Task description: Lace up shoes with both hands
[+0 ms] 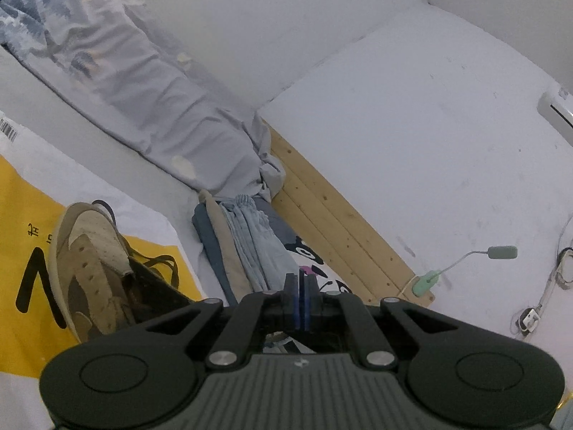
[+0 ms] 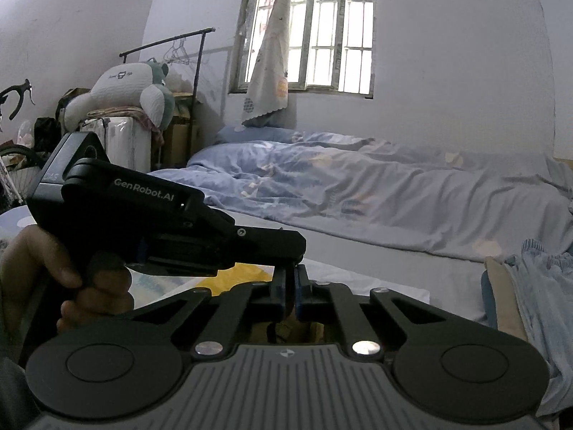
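A tan and brown suede shoe [image 1: 89, 261] lies on a yellow and white plastic bag [image 1: 21, 215] on the bed, its dark lace [image 1: 163, 261] looping loose beside the tongue. My left gripper [image 1: 302, 283] is shut, with a thin dark strip of lace pinched between its blue pads. In the right wrist view the left gripper [image 2: 298, 259], held by a hand [image 2: 35, 261], reaches in from the left and meets the tips of my right gripper [image 2: 292, 286]. The right gripper is shut; whether lace sits between its pads is hidden. Below it part of the shoe [image 2: 286, 329] shows.
A rumpled blue-grey duvet [image 2: 358, 186] covers the far side of the bed. Folded clothes [image 1: 250, 243] lie near the wooden slats [image 1: 333, 222] at the bed's edge. A mint clip lamp [image 1: 426, 279] is fixed there. A plush toy [image 2: 121, 89] sits by the clothes rack.
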Demonstrator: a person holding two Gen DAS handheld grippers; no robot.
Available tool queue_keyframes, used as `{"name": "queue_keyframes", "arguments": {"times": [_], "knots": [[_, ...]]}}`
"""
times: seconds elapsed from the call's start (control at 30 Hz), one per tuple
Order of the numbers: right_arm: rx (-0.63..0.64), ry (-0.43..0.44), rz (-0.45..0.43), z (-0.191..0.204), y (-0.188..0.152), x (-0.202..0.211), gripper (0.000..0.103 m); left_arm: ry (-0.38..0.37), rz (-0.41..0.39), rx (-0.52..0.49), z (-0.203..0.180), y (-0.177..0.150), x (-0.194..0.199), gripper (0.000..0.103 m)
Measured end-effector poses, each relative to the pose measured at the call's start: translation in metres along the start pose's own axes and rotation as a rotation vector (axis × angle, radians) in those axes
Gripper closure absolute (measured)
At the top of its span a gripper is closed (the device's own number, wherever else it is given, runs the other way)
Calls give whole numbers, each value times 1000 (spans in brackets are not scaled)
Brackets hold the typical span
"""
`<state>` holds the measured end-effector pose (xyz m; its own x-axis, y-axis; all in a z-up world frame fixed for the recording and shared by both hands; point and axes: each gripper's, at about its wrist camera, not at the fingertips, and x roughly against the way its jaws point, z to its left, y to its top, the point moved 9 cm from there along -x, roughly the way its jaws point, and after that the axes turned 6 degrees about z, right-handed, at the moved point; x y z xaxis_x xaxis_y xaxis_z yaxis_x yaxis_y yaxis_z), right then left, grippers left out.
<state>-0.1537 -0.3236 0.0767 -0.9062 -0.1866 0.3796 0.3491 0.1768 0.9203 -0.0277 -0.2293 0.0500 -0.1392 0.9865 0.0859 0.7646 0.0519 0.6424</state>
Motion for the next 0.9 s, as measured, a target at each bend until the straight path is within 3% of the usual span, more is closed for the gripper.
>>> {"name": "queue_keyframes", "arguments": {"times": [0.33,0.67,0.73,0.8,0.9], "knots": [[-25,8,10,-2,0,-1,99,-9,-42,34,1,5,6,103],[-32,-8,26,-6,-3,-3,98,63,-21,-46,-2,4,2,103],[-27,-14,27,-5,-3,-4,94,66,-13,-58,-3,3,0,103],[-26,-16,29,-5,-3,-4,85,68,-6,-66,-4,2,-1,103],[-25,-13,25,-5,-2,-4,84,72,6,-79,-5,1,-2,103]]}}
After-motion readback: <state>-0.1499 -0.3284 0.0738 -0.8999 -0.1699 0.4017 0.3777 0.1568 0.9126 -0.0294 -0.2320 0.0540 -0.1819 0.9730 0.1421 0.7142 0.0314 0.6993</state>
